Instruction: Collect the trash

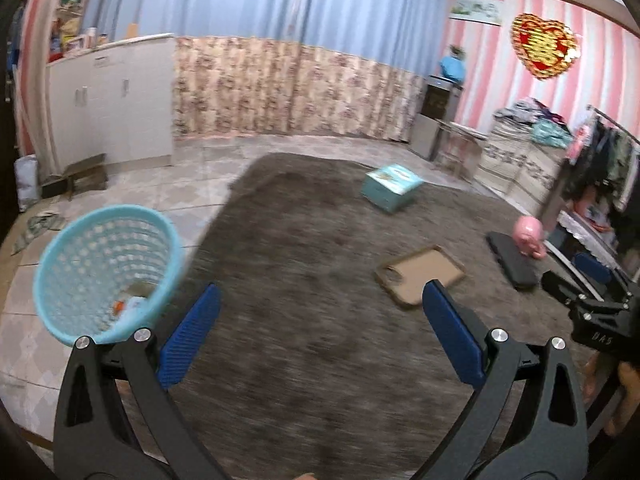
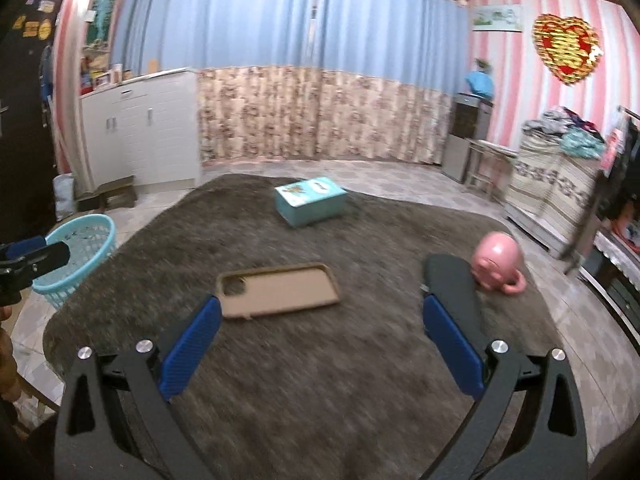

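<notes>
A light blue mesh basket stands on the tiled floor at the rug's left edge, with a few bits of trash in its bottom; it also shows in the right wrist view. On the brown rug lie a tan phone case, a teal box, a pink piggy bank and a black flat case. My left gripper is open and empty above the rug, just right of the basket. My right gripper is open and empty, just in front of the phone case.
The brown shaggy rug covers most of the floor. A white cabinet and a low stool stand at back left. A dresser with clothes and a clothes rack stand at right. Curtains cover the back wall.
</notes>
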`<state>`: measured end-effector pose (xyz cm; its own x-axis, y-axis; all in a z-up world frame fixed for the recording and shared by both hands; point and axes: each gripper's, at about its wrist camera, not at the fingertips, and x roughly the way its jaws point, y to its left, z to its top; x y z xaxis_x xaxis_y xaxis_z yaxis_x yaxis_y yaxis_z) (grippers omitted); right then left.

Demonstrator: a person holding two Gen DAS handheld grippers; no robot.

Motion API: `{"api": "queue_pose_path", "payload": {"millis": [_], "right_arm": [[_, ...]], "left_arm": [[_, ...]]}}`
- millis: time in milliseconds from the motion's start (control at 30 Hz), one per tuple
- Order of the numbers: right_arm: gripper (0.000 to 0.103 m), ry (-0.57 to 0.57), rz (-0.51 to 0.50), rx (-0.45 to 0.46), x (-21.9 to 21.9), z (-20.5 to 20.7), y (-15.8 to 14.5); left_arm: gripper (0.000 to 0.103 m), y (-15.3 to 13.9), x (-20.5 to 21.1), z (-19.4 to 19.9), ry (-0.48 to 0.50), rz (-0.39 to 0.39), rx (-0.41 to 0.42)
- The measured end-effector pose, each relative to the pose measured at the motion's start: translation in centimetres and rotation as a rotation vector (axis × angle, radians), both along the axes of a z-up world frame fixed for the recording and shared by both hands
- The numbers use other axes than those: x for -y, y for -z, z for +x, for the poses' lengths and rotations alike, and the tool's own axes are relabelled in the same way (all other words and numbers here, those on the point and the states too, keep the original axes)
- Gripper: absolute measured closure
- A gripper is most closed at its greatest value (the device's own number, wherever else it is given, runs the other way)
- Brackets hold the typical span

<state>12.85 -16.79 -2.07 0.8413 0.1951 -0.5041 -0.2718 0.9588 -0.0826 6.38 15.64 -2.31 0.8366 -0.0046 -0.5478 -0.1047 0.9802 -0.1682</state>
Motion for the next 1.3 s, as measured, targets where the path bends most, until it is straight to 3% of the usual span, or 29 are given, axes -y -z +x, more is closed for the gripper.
{"api": "queue_pose_path", "payload": {"millis": [233,433,700,933,1300], "right_arm": [[0.004,0.144,-0.021,0.029,3.1,-4.6,0.4],[0.004,0.183,0.008,0.053,4.1,-7.8,0.6],[0.004,0.261,0.003,0.104,4.9,-9.8,0.9],[0.004,0.313,-0.003,0.093,6.9,-10.4,0.7],[0.004,0.317,0.01,0.128,6.2,-11.1,0.4]], "left_arm": [[0.005,0.1,4.9,-2.4,0.071,0.054,0.031],[0.005,-0.6,6.4,-4.7,0.07,0.077,0.085],[0.005,-0.6,8.6,-6.3,0.113,0.097,0.122],[0.005,-0.8,9.7,-6.9,0.129,0.094,0.146],[0.005,-1.0,10.2,-7.0,0.125,0.105,0.179]]}}
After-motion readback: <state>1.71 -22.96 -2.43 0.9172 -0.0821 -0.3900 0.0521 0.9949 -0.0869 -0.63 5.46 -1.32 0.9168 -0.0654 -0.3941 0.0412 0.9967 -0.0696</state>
